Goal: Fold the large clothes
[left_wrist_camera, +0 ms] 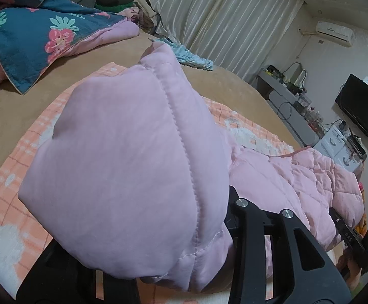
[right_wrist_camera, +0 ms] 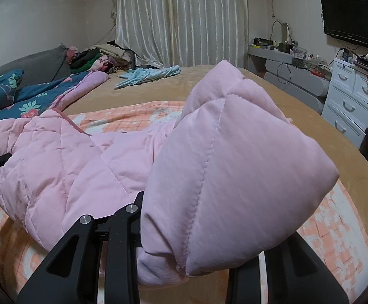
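A large pink quilted jacket [left_wrist_camera: 298,177] lies across an orange checked blanket [left_wrist_camera: 19,157] on the bed. My left gripper [left_wrist_camera: 184,240] is shut on one puffy part of the jacket [left_wrist_camera: 123,172], which stands up and hides the fingertips. My right gripper [right_wrist_camera: 189,240] is shut on another puffy part of the jacket [right_wrist_camera: 229,167], lifted above the blanket [right_wrist_camera: 336,228]. The jacket's body [right_wrist_camera: 57,162] spreads to the left between the two grippers. The right gripper's body shows at the right edge of the left wrist view [left_wrist_camera: 348,238].
A blue floral quilt [left_wrist_camera: 31,38] and a pillow lie at the bed's head. A light blue garment [right_wrist_camera: 148,74] lies on the tan bedsheet [right_wrist_camera: 298,116]. A clothes pile [right_wrist_camera: 100,58] sits by the curtains. White drawers [right_wrist_camera: 348,101], a desk and a TV stand on the right.
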The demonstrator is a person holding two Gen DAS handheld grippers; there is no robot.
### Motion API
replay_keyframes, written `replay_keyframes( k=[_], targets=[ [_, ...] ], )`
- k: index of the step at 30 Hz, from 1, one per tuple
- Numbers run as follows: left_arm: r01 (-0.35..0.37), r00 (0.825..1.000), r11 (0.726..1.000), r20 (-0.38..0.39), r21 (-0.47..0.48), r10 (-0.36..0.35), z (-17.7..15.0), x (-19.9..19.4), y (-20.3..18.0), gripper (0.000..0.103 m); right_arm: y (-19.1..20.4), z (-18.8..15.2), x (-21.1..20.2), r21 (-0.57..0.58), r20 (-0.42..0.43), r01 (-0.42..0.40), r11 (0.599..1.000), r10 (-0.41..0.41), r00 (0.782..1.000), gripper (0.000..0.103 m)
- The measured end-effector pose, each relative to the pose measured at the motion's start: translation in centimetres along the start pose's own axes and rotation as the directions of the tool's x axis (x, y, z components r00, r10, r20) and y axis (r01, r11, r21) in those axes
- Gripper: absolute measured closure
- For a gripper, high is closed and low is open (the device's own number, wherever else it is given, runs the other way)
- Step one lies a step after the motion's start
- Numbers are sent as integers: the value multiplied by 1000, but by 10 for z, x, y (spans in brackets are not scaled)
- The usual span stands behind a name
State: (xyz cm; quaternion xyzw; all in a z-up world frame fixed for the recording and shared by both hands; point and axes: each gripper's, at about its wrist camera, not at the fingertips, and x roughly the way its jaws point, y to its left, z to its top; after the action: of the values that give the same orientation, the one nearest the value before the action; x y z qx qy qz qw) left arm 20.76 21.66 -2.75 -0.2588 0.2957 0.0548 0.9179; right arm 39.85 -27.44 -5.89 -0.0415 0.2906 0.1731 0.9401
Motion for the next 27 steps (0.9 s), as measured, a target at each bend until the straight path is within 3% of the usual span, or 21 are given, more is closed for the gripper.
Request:
replay_keyframes(
  k=[27],
  targets=[
    [-39, 998, 999, -52, 29, 41, -27, -40, 12, 73, -10, -37, -67, 27, -12, -22, 999, 22, 1000, 74]
  ],
)
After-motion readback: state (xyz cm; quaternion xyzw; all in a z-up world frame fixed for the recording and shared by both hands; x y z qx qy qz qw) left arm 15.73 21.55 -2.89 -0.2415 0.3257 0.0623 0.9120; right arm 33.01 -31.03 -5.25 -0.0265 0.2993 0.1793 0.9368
